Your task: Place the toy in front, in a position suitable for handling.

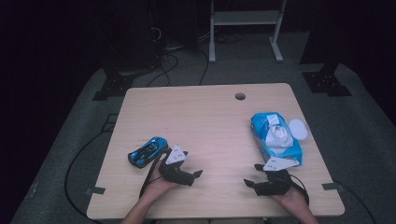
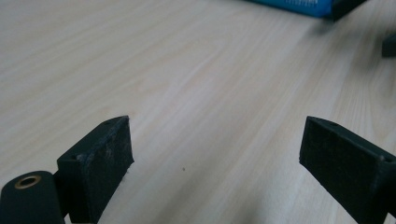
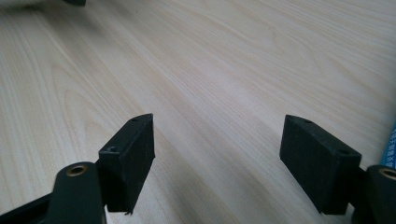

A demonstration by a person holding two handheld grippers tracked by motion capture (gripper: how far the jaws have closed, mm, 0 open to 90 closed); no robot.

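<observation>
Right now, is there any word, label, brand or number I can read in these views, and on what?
None can be read.
Blue wet-wipes pack: white print on the wrapper, too small and blurred to read.
Blue toy car: no legible marking.
Left gripper and right gripper: no text visible.

toy car point(image 1: 147, 151) left, wipes pack point(image 1: 275, 138) right, on table point(image 1: 210, 121)
</observation>
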